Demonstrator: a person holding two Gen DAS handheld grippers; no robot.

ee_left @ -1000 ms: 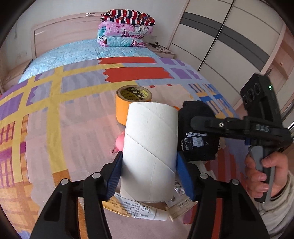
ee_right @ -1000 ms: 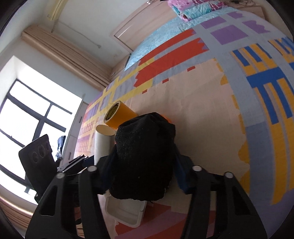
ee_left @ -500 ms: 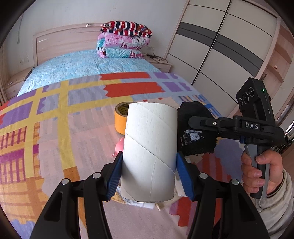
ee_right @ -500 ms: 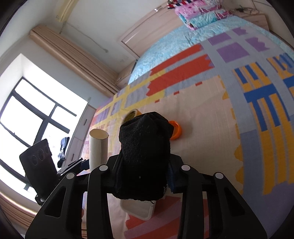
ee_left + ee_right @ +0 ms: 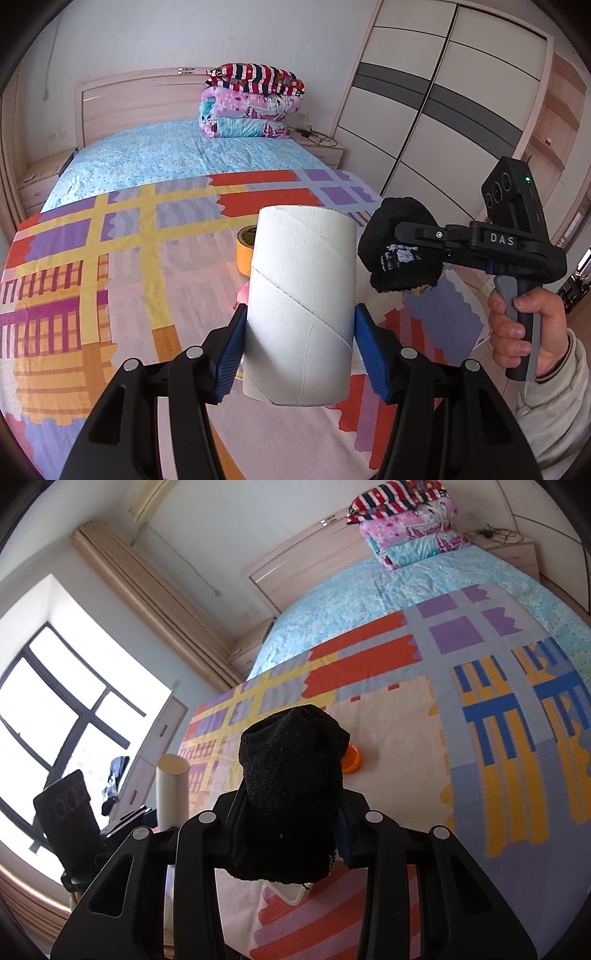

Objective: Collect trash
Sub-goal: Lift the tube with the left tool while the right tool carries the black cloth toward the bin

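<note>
Both loads had risen higher off the patterned bedspread (image 5: 122, 236) than a second before. The left gripper (image 5: 300, 334) pinched the white cardboard tube (image 5: 301, 306) upright between its blue pads. At its three o'clock, the right gripper (image 5: 291, 812) clamped a balled black sock (image 5: 291, 775). The tube hid most of the yellow tape roll (image 5: 244, 251); the sock covered part of an orange lid (image 5: 352, 758).
</note>
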